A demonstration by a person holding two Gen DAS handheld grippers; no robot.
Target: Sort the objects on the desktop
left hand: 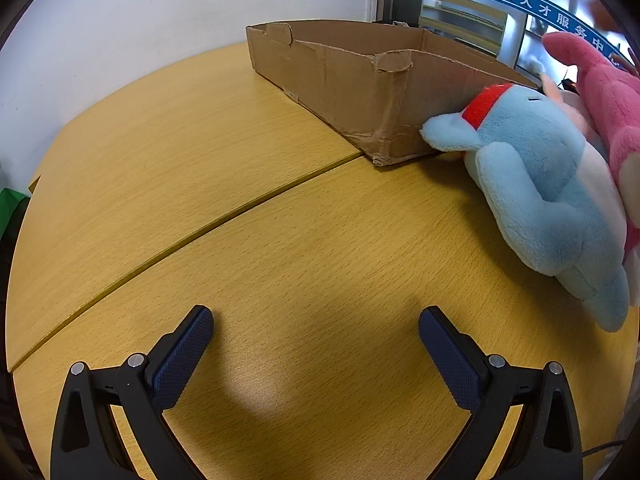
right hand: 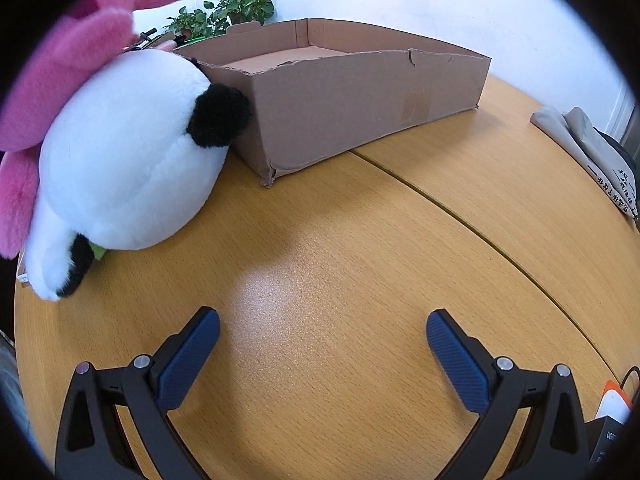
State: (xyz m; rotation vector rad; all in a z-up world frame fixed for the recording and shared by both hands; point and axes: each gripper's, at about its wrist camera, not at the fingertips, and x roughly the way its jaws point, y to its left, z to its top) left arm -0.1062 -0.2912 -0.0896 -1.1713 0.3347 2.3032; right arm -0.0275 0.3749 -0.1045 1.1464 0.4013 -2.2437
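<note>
A shallow open cardboard box [left hand: 352,92] stands on the wooden table [left hand: 280,240]; it also shows in the right wrist view [right hand: 360,104]. A light-blue plush with a red collar [left hand: 548,200] lies at the box's near corner, right of my left gripper [left hand: 316,328], which is open and empty above the table. A pink plush [left hand: 608,92] lies behind the blue one. In the right wrist view a white panda plush [right hand: 128,160] lies against the box's left corner, with the pink plush [right hand: 68,68] beside it. My right gripper [right hand: 323,332] is open and empty, low over the table.
A seam [left hand: 200,232] runs across the tabletop. Folded grey fabric [right hand: 592,156] lies at the table's right edge. Potted plants [right hand: 224,12] stand behind the box. A white-and-orange item and a cable [right hand: 616,404] sit at the lower right. A white wall stands behind the table.
</note>
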